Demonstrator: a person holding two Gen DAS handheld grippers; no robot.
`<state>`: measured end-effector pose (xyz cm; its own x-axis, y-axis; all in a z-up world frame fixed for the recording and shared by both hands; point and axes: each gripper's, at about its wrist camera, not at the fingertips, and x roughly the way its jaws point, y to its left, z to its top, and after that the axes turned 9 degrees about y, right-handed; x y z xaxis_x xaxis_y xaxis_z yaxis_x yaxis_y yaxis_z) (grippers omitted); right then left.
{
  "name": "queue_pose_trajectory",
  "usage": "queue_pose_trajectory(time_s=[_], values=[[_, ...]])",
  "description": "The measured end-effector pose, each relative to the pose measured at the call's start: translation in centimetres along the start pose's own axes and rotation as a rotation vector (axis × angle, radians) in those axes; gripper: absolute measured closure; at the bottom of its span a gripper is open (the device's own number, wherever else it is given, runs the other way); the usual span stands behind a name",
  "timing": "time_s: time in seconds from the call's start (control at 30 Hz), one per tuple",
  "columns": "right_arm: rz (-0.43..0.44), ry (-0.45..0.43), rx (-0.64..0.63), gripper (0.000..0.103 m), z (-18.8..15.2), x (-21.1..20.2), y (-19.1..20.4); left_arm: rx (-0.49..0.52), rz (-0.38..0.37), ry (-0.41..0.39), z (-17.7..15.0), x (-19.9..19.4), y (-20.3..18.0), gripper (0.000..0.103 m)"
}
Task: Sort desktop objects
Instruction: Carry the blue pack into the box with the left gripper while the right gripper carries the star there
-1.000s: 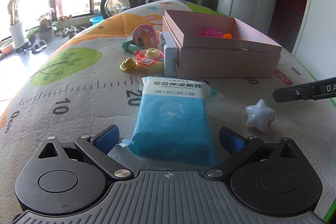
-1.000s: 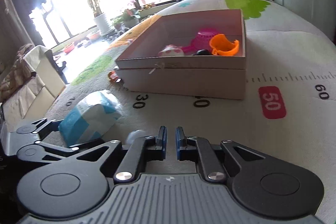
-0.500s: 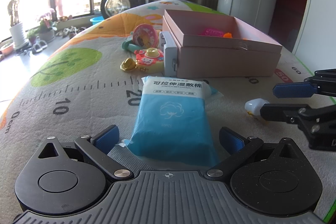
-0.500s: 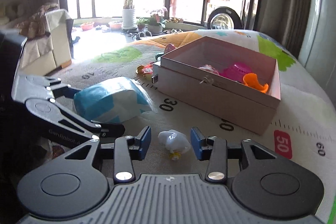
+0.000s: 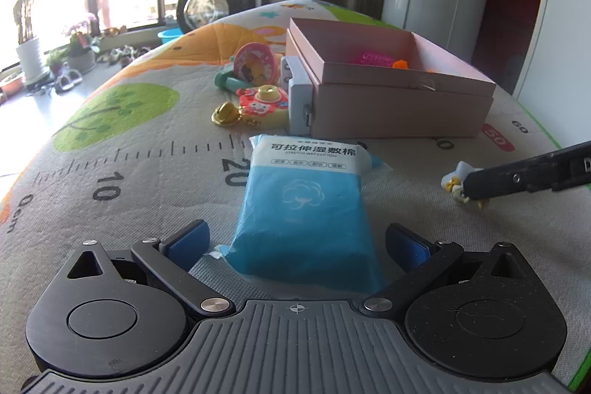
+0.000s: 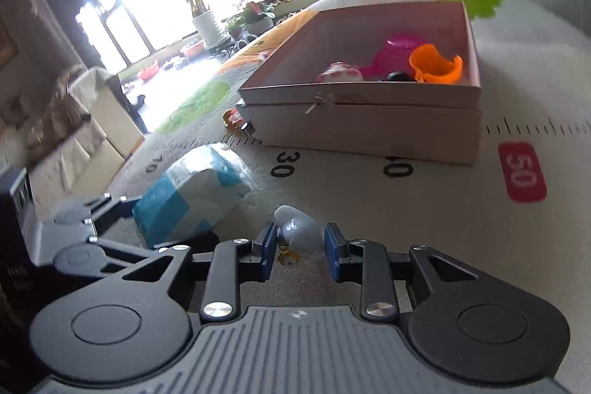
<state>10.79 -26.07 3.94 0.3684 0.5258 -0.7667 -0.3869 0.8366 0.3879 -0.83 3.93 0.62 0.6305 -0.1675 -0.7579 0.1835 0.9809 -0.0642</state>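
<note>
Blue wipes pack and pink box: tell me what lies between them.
Bare mat only, printed with ruler numbers, separates the blue wipes pack from the pink box, seen in the left wrist view.

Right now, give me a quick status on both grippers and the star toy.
Right gripper shut on the white star toy, toy low over the mat. Left gripper open around the blue cotton pack. Path to the pink box looks clear.
</note>
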Motion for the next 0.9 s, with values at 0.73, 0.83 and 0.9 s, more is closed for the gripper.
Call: queue_pose_trajectory(time_s=[0.73, 0.83, 0.9], values=[[-0.289, -0.132, -0.059, 0.005, -3.7, -1.2, -1.6, 0.039, 0.042, 0.027, -0.1, 0.5, -0.4, 0.000], [-0.339, -0.215, -0.122, 0.008, -3.6, -2.1, -0.9, 0.041, 0.047, 0.028, -0.2, 0.4, -0.4, 0.000], [-0.443, -0.239, -0.234, 0.019, -3.3, -1.8, 0.3, 0.040, 0.046, 0.028, -0.1, 0.4, -0.4, 0.000]])
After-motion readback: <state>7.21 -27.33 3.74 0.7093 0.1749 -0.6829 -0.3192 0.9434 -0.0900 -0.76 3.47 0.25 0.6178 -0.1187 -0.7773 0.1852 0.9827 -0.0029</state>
